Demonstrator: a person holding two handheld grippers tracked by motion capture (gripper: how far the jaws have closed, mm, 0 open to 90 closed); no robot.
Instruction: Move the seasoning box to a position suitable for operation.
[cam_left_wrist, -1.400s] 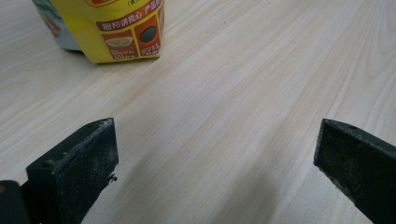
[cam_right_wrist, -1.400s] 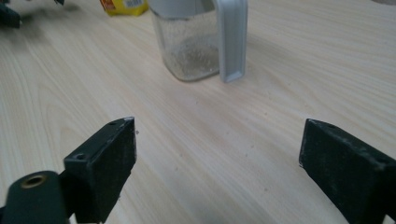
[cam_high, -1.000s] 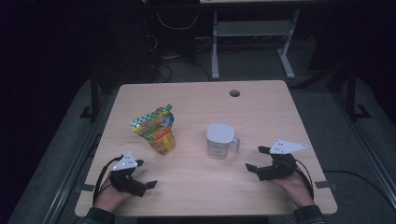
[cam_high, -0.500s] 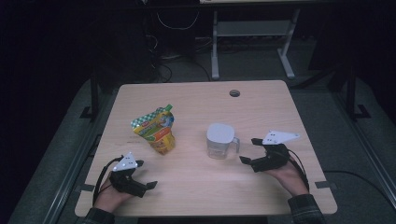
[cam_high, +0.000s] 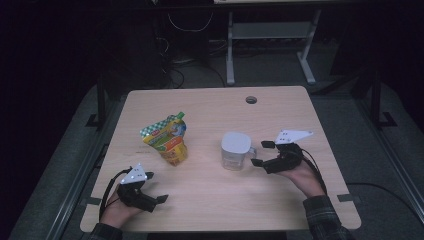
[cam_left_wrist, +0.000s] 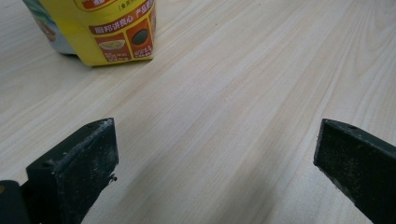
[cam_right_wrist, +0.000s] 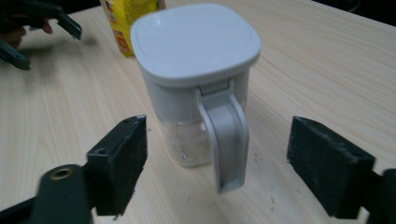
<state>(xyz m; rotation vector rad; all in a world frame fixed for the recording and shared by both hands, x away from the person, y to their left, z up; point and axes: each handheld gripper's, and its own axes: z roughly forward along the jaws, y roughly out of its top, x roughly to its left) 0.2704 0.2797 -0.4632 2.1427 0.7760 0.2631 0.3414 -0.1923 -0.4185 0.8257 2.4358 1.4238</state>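
White-lidded jug (cam_right_wrist: 196, 84) faces right gripper (cam_right_wrist: 217, 163), fingers (cam_right_wrist: 119, 163) flanking its handle (cam_right_wrist: 226, 140).

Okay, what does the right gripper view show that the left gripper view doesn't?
Right gripper view alone: the lidded jug with its grey handle facing the open right tool, whose jaws have just been closing a little with nothing between them yet, and the other tool far off.
Left gripper view alone: the open left tool over bare wood.
Both: the yellow pouch and the table.
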